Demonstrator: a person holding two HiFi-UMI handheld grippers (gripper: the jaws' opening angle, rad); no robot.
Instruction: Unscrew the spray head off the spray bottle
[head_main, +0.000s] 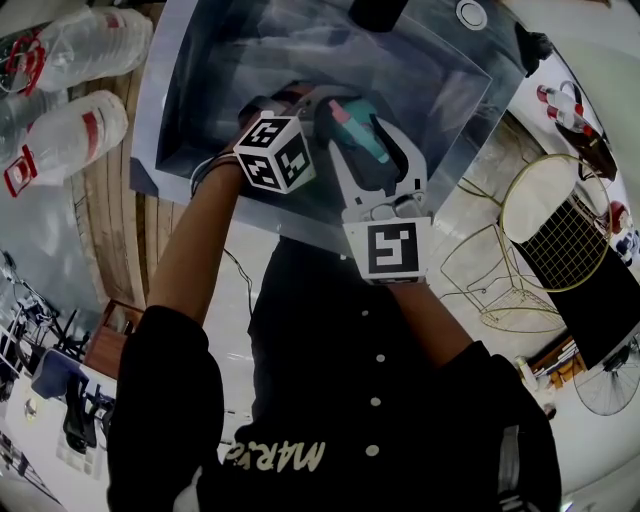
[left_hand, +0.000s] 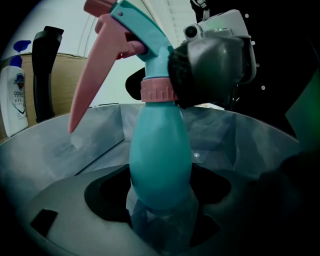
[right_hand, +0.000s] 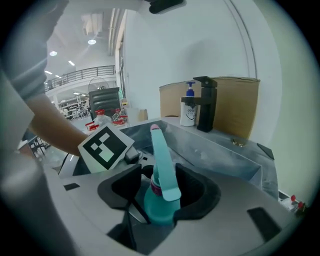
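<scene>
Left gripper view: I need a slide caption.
Left gripper clamps the base of the teal spray bottle while the right gripper brackets its pink collar.

Your spray bottle (left_hand: 160, 160) has a teal body, a pink collar (left_hand: 157, 91), a teal spray head (left_hand: 145, 30) and a pink trigger (left_hand: 87, 75). The marker cubes (head_main: 275, 152) carry black squares on white. The faucet (right_hand: 206, 102) is black, the sink (right_hand: 225, 150) is dull grey, and the soap dispenser (right_hand: 188, 111) is white with a blue pump.
</scene>
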